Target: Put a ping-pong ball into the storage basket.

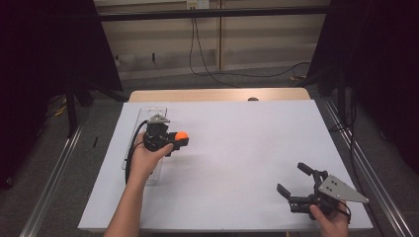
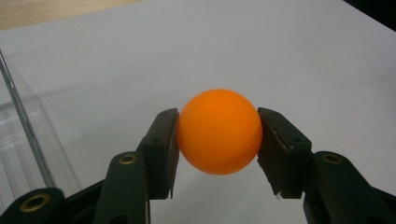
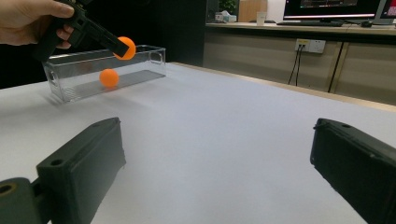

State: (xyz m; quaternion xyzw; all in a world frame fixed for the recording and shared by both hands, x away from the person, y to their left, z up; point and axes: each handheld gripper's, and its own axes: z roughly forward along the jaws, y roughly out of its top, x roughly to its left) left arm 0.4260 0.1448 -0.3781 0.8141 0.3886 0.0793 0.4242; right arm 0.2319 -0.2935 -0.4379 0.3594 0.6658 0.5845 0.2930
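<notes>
An orange ball (image 2: 219, 131) is pinched between the two black jaws of my left gripper (image 2: 218, 140), held just above the white table. In the high view that left gripper (image 1: 181, 139) holds the ball (image 1: 182, 134) just right of a clear plastic box (image 1: 154, 112) at the table's left. The right gripper view shows a second orange ball (image 3: 109, 77) lying inside the clear box (image 3: 152, 58), with the held ball (image 3: 127, 46) above the box's near wall. My right gripper (image 1: 290, 177) rests at the near right of the table, its jaws wide apart and nothing between them (image 3: 219, 163).
A white sheet (image 1: 237, 143) covers the table, with a wooden strip (image 1: 217, 95) bare at the far edge. Black curtains stand at both sides and cables lie on the floor beyond. A desk with monitors (image 3: 336, 9) stands far off.
</notes>
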